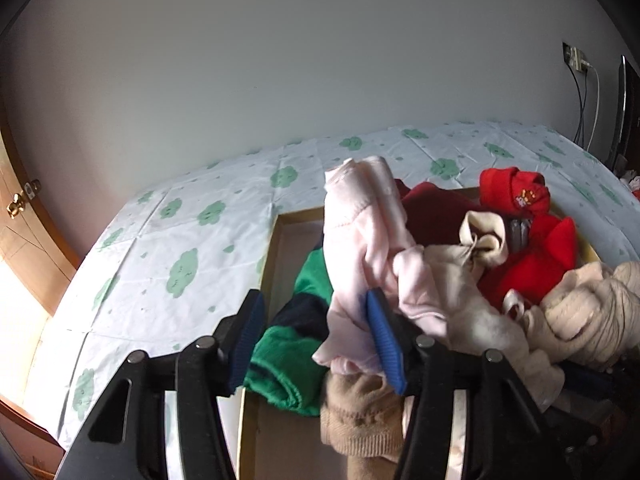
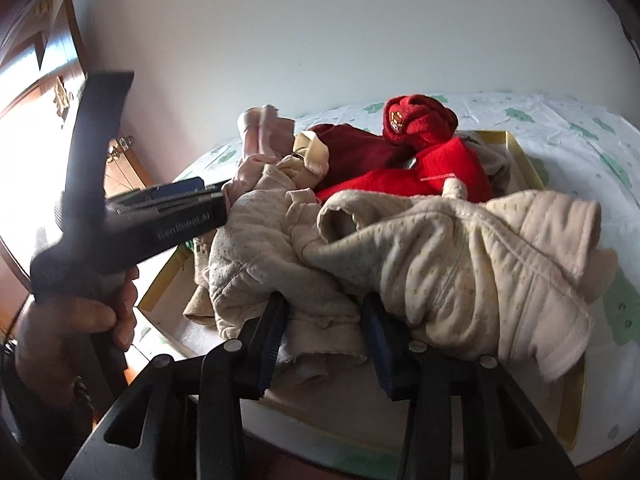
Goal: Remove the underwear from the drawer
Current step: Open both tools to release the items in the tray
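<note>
A shallow gold-rimmed drawer point(image 1: 276, 240) lies on a bed, heaped with clothes. In the left wrist view my left gripper point(image 1: 316, 312) is open, its jaws wide apart. Pale pink underwear point(image 1: 360, 232) drapes over its right finger point(image 1: 384, 340). A green and navy garment point(image 1: 296, 340) lies between the fingers. In the right wrist view my right gripper point(image 2: 324, 312) is open around cream dotted underwear point(image 2: 460, 256), with cloth between the jaws. The left gripper's body point(image 2: 132, 228) reaches in from the left toward the pink underwear point(image 2: 260, 136).
Red garments point(image 1: 528, 240) point(image 2: 432, 160) and a tan knit piece point(image 1: 360, 420) fill the drawer. The bed sheet point(image 1: 180, 220) is white with green clouds. A grey wall stands behind. A wooden door point(image 1: 20, 216) is at the left; cables and a socket point(image 1: 576, 60) at the right.
</note>
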Demonstrator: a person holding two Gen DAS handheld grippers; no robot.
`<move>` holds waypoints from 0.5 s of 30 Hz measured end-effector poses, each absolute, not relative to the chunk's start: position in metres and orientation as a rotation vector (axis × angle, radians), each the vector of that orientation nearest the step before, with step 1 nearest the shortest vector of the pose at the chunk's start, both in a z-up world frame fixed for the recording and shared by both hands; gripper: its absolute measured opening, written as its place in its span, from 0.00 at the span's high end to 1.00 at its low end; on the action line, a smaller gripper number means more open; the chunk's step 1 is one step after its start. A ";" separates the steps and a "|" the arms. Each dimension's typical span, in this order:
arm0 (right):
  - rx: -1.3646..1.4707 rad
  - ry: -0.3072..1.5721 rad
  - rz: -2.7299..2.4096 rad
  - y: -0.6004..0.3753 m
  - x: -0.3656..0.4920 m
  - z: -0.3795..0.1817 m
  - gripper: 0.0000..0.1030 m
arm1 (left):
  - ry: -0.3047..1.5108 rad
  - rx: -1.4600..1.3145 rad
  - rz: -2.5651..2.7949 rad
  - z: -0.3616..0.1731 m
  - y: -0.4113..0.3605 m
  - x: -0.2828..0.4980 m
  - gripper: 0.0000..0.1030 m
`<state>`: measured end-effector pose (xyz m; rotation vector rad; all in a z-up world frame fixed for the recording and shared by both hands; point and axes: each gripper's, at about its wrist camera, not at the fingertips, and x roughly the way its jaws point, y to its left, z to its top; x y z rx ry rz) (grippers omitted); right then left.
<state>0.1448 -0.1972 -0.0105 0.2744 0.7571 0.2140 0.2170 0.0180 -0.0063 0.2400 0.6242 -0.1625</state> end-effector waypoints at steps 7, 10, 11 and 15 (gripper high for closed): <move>0.327 0.737 0.214 -0.207 0.123 0.003 0.54 | 0.587 0.300 -0.135 -0.002 0.026 0.197 0.44; 0.332 0.713 0.190 -0.211 0.115 0.009 0.54 | 0.574 0.295 -0.120 -0.002 0.032 0.190 0.40; 0.334 0.706 0.187 -0.213 0.113 0.010 0.53 | 0.575 0.289 -0.120 -0.002 0.034 0.188 0.40; 0.348 0.673 0.166 -0.215 0.103 0.016 0.53 | 0.571 0.293 -0.122 -0.002 0.037 0.179 0.40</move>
